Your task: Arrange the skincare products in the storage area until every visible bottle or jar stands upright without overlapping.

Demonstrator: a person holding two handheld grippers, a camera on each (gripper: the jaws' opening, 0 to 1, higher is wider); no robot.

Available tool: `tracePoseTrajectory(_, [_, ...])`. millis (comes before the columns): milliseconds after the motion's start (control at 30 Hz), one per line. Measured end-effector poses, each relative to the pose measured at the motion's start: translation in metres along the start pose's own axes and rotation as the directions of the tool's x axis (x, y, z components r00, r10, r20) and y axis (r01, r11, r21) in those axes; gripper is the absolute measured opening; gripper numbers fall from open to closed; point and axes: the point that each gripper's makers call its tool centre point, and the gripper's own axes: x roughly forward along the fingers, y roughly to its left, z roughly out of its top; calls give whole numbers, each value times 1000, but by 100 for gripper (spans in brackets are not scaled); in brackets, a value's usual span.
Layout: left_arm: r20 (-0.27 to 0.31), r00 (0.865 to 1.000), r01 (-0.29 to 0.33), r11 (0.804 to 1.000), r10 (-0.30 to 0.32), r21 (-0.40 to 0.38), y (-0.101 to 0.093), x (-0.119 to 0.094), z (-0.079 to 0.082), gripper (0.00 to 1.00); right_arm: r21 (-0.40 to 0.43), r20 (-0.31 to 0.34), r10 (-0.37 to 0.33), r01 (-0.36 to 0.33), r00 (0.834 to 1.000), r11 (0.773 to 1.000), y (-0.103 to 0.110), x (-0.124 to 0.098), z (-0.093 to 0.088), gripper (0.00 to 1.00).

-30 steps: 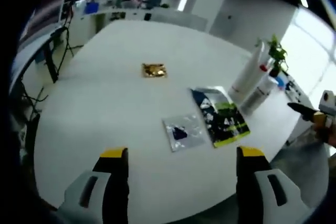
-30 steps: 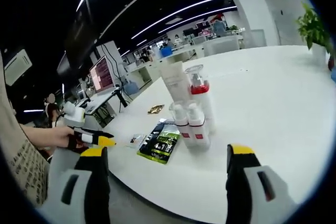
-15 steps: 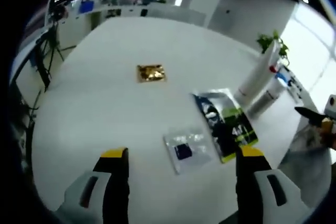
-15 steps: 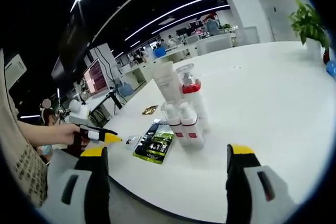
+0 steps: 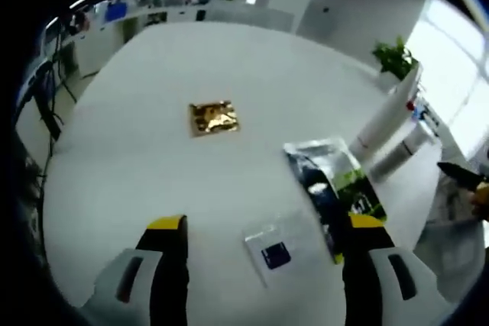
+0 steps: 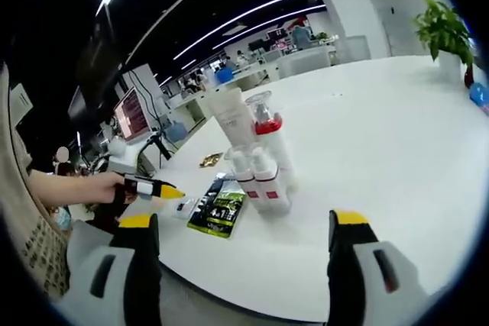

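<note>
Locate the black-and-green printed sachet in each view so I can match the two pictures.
Left gripper view: the flat black-and-green printed sachet lies right of centre on the white round table, reaching down to the right claw's jaw.
Right gripper view: it lies left of centre, near the table's front edge.
Shared landmark: the small gold foil packet, farther out on the table.

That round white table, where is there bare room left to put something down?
Free: the wide stretch of the round white table right of the upright white bottles, toward the potted green plant. Also around the gold foil sachet. Crowded: where the green-and-black pouch lies beside the bottles.
</note>
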Motion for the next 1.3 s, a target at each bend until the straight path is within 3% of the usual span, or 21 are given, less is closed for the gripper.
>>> tracePoseTrajectory(600, [-18,1000,-4,998,5,67,8,21,31,79,8,-1,-16,16,1000,1000,-6,-1,-1,91])
tracePoseTrajectory(867, [-40,999,-29,993,34,115,16,35,48,79,14,6,-17,17,1000,1000,-6,-1,0,91])
tracePoseTrajectory(1300, [-90,991,-83,989,94,122,25,56,67,73,39,38,-19,18,999,999,-7,-2,6,91])
